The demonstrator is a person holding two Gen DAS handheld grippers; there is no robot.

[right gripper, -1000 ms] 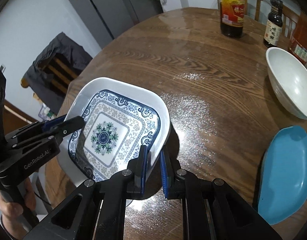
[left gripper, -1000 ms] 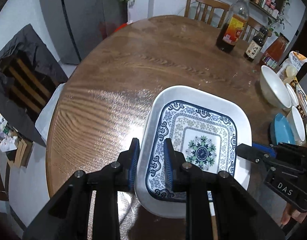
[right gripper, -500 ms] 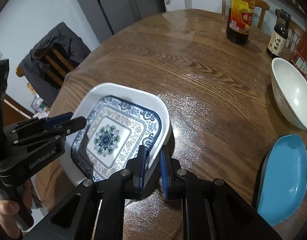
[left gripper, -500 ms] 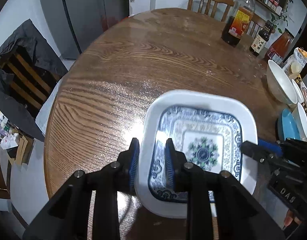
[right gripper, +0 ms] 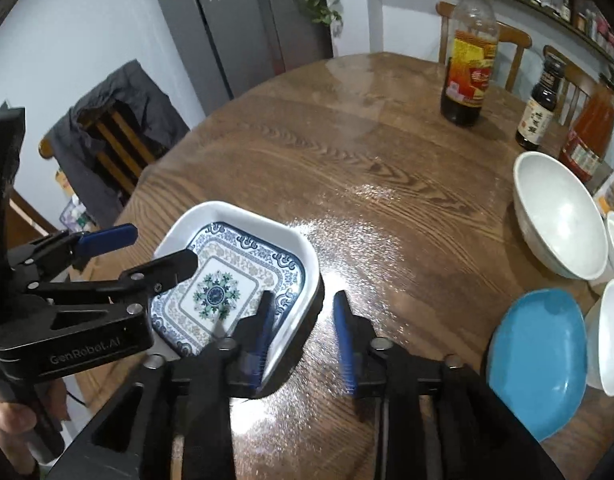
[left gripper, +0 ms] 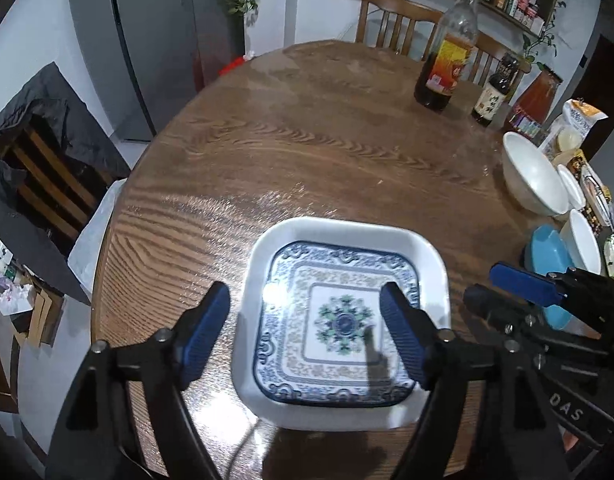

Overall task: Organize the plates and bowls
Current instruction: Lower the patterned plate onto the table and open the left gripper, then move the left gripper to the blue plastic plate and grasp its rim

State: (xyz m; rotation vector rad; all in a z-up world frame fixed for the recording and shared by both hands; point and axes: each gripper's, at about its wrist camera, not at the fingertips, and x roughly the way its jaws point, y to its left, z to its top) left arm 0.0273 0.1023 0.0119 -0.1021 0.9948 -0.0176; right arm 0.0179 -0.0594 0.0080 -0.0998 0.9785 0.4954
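My left hand-held gripper [left gripper: 305,334] and right hand-held gripper [right gripper: 303,336] have just been opening, both released; the patterned square plate [left gripper: 339,320] lies lower centre on the surface [left gripper: 307,140], its edges between their jaws

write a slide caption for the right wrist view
Right claw opening off the patterned square plate now resting on the wooden table.

Changes logged: my left hand-held gripper [left gripper: 305,334], earlier clamped on the left rim of the square patterned plate [left gripper: 343,320], has just opened; its jaws stand clear. My right hand-held gripper [right gripper: 303,344] likewise opened off the right rim. Plate now lies free on the counter [left gripper: 307,152].
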